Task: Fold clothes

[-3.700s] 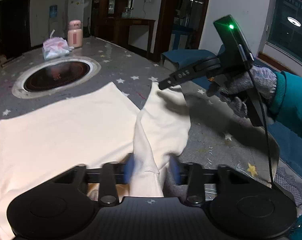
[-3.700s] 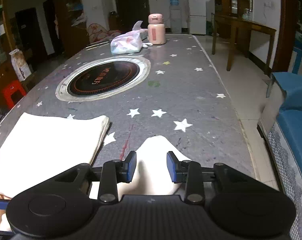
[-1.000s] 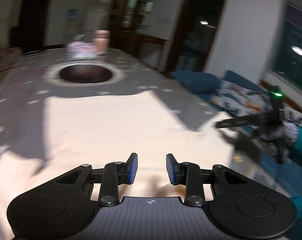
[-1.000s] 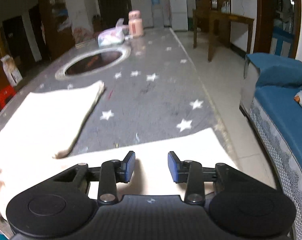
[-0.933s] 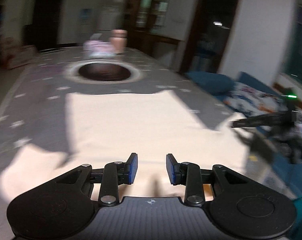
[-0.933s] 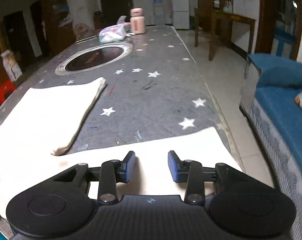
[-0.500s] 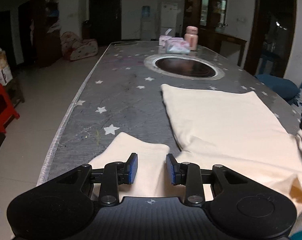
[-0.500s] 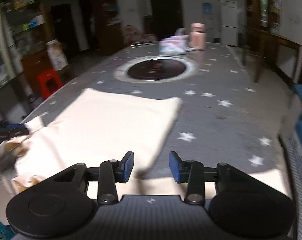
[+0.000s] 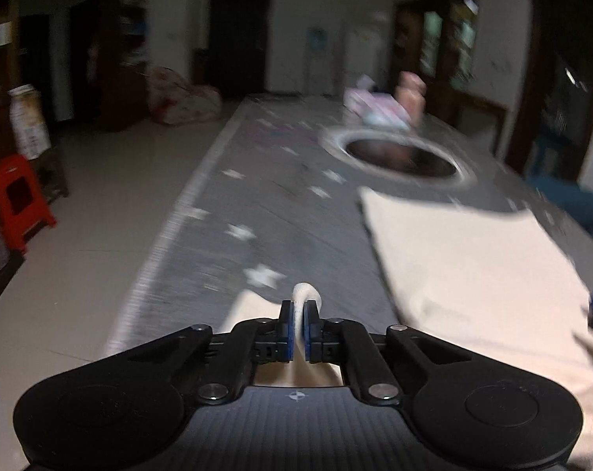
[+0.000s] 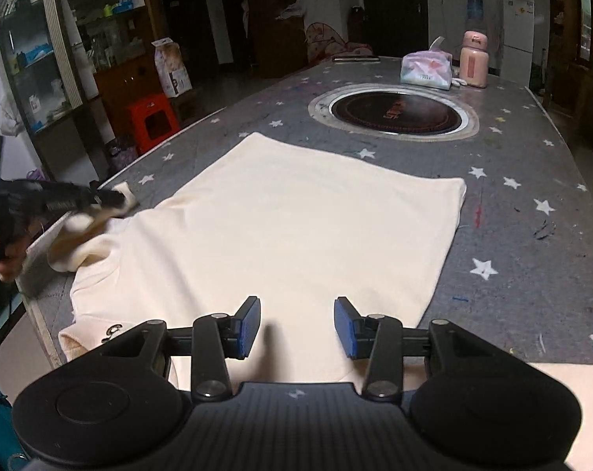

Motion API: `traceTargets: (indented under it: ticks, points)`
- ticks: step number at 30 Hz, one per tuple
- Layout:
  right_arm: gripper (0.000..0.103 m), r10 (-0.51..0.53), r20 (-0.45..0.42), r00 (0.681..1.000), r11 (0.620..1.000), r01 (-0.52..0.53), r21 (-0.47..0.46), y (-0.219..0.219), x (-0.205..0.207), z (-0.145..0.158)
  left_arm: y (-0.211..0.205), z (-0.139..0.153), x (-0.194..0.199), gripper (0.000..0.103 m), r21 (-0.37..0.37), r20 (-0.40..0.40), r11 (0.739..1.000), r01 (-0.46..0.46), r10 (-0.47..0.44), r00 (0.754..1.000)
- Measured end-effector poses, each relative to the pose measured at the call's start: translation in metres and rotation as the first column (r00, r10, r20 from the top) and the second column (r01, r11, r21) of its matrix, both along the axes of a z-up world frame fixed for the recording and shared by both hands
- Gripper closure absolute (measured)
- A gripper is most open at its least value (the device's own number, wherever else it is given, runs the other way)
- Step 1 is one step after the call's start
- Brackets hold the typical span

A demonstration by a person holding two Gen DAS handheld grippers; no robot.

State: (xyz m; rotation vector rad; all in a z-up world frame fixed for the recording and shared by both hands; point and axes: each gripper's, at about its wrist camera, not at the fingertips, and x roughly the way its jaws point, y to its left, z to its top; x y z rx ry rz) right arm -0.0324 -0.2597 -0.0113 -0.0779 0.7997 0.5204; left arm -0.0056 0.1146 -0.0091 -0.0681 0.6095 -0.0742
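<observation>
Our left tool (image 9: 299, 324) pinches the sleeve (image 9: 306, 294) of the cream shirt (image 10: 296, 227) lying flat on the worktop (image 10: 532, 235); our right tool (image 10: 296, 324) hangs wide above its near part. The cloth looks soft, light; we take edges.

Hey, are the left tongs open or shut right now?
Shut: the left tongs are pinched on a fold of the cream shirt, with fabric poking out between the pads.

Lived-in home dining room. Long table (image 10: 532, 235) under a star-print cloth, round cooktop (image 10: 394, 112) set into it; tissue pack (image 10: 426, 68) and pink flask (image 10: 473, 61) beyond. Fridge (image 10: 516, 31) and water dispenser (image 10: 473, 8) at far wall, cluttered shelves (image 10: 61, 39), red plastic stool (image 10: 153, 119).
</observation>
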Motion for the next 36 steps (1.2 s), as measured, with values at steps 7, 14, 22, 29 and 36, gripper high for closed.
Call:
traceTargets:
  ticks: [7,14,22,29,36]
  points:
    - [0.061,0.024,-0.001,1.0,1.0,-0.024,-0.004,0.004,-0.006,0.001,0.057,0.007,-0.039,0.098,-0.083,0.093,0.979,-0.185,0.192,0.977]
    - [0.058,0.14,-0.012,0.99,0.99,-0.139,0.022,0.013,-0.019,0.01,0.091,-0.017,-0.064,0.096,-0.035,0.04,0.947,-0.32,0.321,0.946]
    - [0.058,0.312,-0.043,0.949,0.95,-0.311,0.013,0.03,-0.045,0.012,0.095,-0.031,-0.047,0.093,0.096,-0.019,0.901,-0.422,0.426,0.905]
    - [0.059,0.362,-0.077,0.929,0.931,-0.364,-0.014,0.039,-0.061,0.007,0.097,-0.019,-0.04,0.065,0.009,-0.036,0.934,-0.356,0.356,0.934]
    - [0.059,0.348,-0.061,0.936,0.937,-0.349,-0.005,0.038,-0.057,0.012,0.078,-0.022,-0.011,0.049,0.031,-0.045,0.967,-0.254,0.255,0.966]
